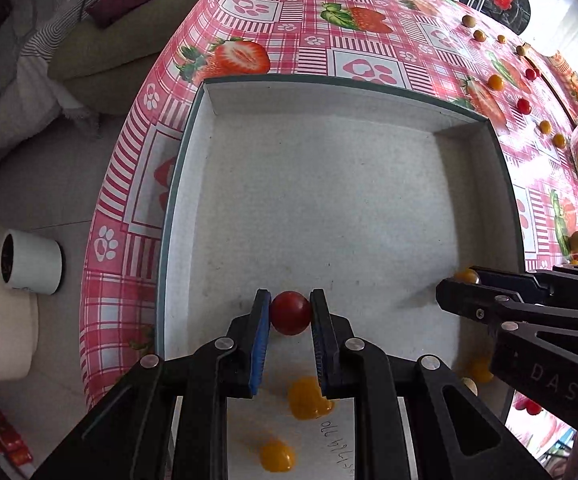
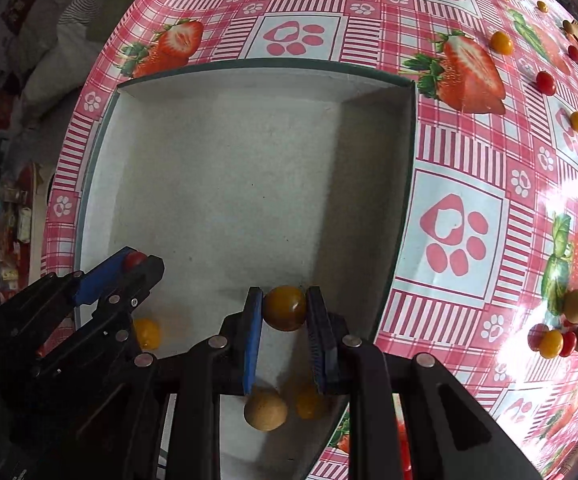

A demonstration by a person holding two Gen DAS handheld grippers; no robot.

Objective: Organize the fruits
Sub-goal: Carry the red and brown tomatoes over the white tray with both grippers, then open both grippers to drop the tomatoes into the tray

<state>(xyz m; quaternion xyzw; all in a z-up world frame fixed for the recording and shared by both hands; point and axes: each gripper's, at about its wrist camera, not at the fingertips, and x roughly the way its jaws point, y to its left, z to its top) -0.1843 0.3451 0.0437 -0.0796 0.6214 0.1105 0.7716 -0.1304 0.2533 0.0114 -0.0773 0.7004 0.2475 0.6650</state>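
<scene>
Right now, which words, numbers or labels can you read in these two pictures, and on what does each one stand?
"DAS": pale letters on the black body of the right gripper, seen in the left wrist view; the word may go on past the frame edge.
Handwriting on the floor of the white box, near the left gripper: upside down, looks like digits, not readable.
Tablecloth: pictures only.

A pink plaid tablecloth (image 1: 329, 36) printed with strawberries and paw prints covers the table surface. Below the table edge at 9 o'clock in the left wrist view, a white cylindrical cup (image 1: 33, 262) stands on the pale floor (image 1: 69, 208). At 10 to 11 o'clock, a striped grey cloth (image 1: 45, 20) lies beside an olive cushion (image 1: 129, 36).
</scene>
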